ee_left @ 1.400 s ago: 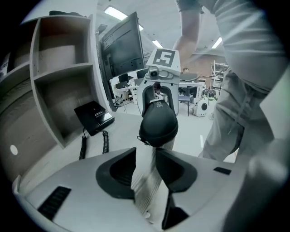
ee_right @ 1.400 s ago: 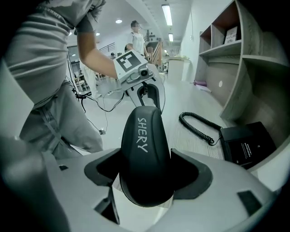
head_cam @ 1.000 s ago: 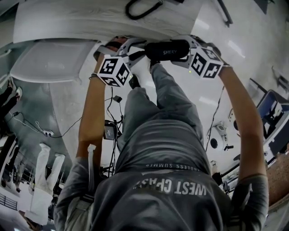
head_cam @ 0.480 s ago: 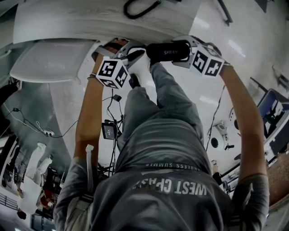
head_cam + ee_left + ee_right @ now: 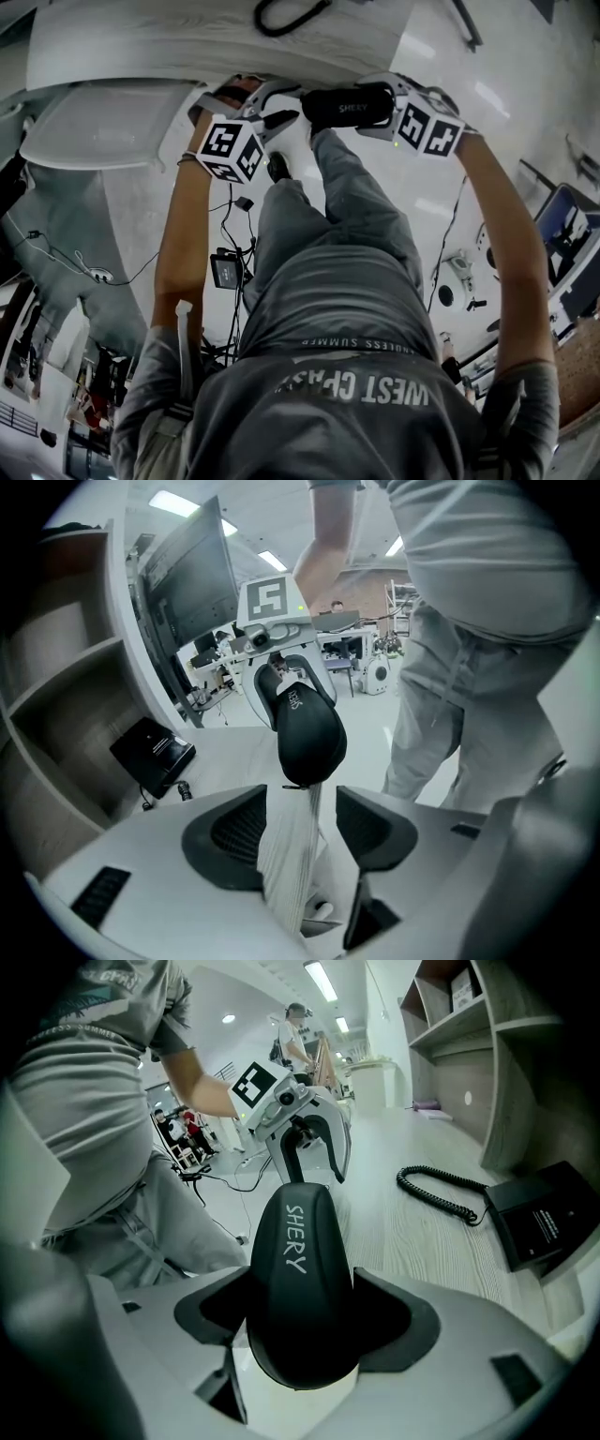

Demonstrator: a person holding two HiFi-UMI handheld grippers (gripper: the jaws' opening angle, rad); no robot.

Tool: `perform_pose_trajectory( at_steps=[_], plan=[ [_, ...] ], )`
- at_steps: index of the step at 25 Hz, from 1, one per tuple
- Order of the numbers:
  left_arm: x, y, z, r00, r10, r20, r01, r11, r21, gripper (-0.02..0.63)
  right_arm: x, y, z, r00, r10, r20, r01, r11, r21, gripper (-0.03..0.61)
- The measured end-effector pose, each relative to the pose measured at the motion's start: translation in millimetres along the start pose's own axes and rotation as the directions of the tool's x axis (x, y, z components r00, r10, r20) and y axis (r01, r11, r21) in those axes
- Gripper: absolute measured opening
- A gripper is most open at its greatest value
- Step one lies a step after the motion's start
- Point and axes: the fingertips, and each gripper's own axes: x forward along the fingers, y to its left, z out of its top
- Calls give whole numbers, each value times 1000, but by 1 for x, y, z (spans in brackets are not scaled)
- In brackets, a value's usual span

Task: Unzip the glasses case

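Between two grippers, one glasses case [image 5: 347,105], right gripper [image 5: 302,1316] clamping it, left gripper [image 5: 300,827] opening (nothing gripped).

The table [image 5: 422,1237] is a pale, wood-grained top. 2 things lie on it, both toward its back edge: a black coiled cord [image 5: 436,1190], stretched in a loose curve, and at the cord's end a flat black box [image 5: 539,1222] with small white print. The box sits at the foot of the open shelf unit [image 5: 487,1072] rising along that edge.
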Motion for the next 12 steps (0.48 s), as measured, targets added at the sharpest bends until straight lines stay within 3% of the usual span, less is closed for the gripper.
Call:
perform_pose_trajectory(
  at_steps=[6,9,12],
  plan=[
    [9,-11,4,998,-49,-32,52,995,86,207,1,4,6,1000,13,13,-13,1000,-5,347],
    [7,-6,4,1000,-18,-24,20,997,80,122,-1,5,7,1000,14,12,-14,1000,-7,347],
    [6,-3,4,1000,10,-19,-8,998,69,91,-4,7,5,1000,12,18,-12,1000,3,347]
  ],
)
